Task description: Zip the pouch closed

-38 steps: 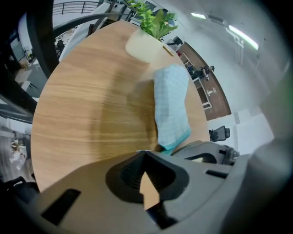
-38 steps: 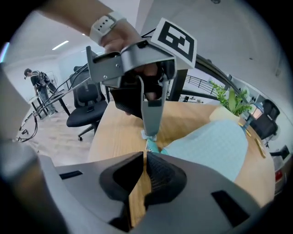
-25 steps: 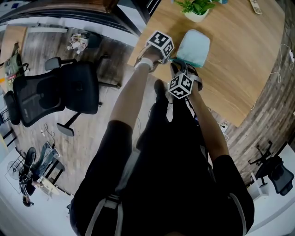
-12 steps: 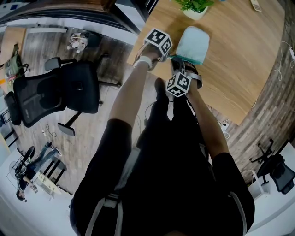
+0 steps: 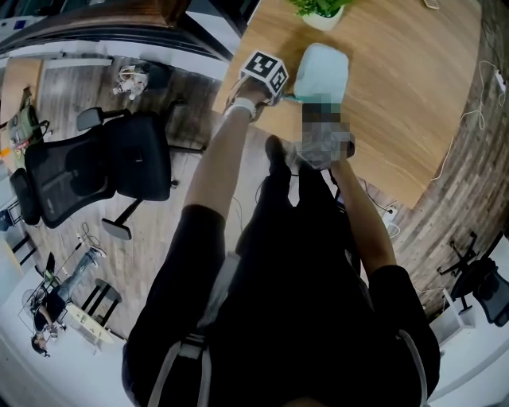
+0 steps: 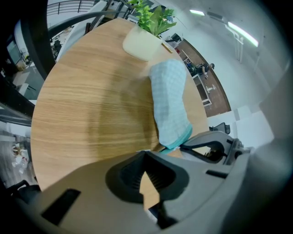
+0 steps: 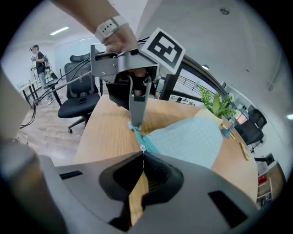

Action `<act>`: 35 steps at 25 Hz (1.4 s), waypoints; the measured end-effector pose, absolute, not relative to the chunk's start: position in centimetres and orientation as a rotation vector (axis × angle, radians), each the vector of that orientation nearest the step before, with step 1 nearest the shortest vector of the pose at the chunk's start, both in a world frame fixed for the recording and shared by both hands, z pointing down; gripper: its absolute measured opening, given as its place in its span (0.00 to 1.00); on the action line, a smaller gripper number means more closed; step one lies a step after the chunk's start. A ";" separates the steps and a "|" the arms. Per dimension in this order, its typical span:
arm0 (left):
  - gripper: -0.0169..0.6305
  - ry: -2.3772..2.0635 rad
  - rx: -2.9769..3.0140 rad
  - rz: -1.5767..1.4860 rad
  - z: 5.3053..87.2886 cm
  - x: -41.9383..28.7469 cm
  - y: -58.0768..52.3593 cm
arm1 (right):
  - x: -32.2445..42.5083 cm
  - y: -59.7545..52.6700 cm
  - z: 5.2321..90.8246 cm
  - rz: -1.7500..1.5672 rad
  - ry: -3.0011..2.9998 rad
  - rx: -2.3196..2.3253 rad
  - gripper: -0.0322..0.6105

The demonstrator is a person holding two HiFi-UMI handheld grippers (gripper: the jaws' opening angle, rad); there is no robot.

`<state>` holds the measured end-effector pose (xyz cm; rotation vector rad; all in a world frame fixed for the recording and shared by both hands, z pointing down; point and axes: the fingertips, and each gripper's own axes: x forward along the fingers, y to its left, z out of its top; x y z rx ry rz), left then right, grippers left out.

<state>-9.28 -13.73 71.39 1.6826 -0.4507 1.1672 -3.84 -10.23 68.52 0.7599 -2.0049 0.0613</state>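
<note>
A light-blue checked pouch (image 5: 322,73) with a teal zip edge lies on the wooden table (image 5: 398,87) near its front edge. My left gripper (image 5: 291,95) is shut on the teal end of the zip tape; the right gripper view shows its jaws (image 7: 136,122) pinching that end. My right gripper (image 7: 143,151) is shut on the small metal zip pull, a short way along the tape from the left one. In the head view a blurred patch covers the right gripper. The pouch (image 6: 169,103) stretches away from the left gripper (image 6: 146,154).
A potted green plant (image 5: 322,16) stands on the table just behind the pouch. The table edge runs close under both grippers. A black office chair (image 5: 119,155) stands on the floor to the left, and cables lie at the table's right edge.
My right gripper has shifted a little to the right, away from the left one. The left gripper has kept its hold on the pouch's end.
</note>
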 end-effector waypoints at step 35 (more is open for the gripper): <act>0.03 -1.402 2.483 0.425 46.7 -11.0 -13.0 | 13.3 -8.8 44.7 0.267 -2.325 1.589 0.07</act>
